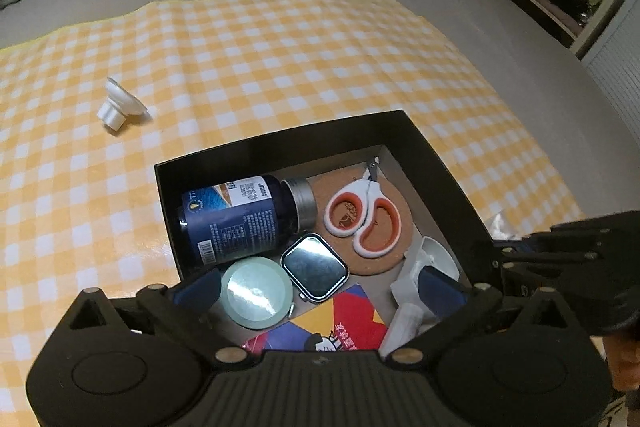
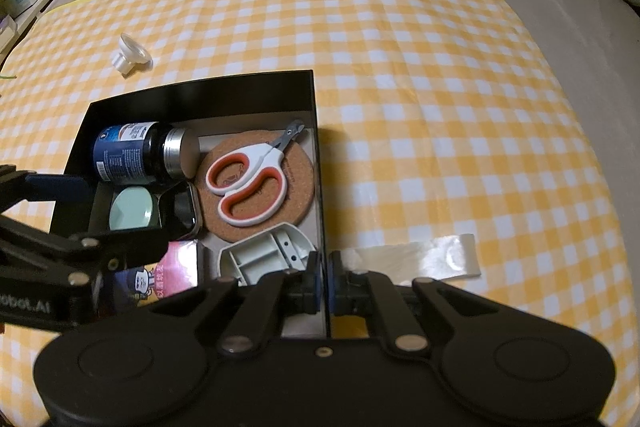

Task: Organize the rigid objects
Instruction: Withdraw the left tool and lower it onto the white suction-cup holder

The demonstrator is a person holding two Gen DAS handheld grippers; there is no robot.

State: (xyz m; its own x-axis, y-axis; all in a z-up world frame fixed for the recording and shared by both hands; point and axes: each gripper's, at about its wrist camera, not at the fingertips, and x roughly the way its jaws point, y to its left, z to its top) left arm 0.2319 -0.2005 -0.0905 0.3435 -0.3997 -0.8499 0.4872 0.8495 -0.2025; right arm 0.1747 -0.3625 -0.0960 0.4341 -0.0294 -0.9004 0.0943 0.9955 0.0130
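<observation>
right claw (image 2: 325,281) pinches box (image 2: 319,163) wall.

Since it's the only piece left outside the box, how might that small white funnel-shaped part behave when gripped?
The white part lies tipped on its side, so a nudge would probably roll it in an arc. It looks like light, stiff plastic; its flared rim may slip between the fingers.

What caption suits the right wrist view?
Right gripper clamps the black box wall beside scissors on a cork coaster.
</observation>
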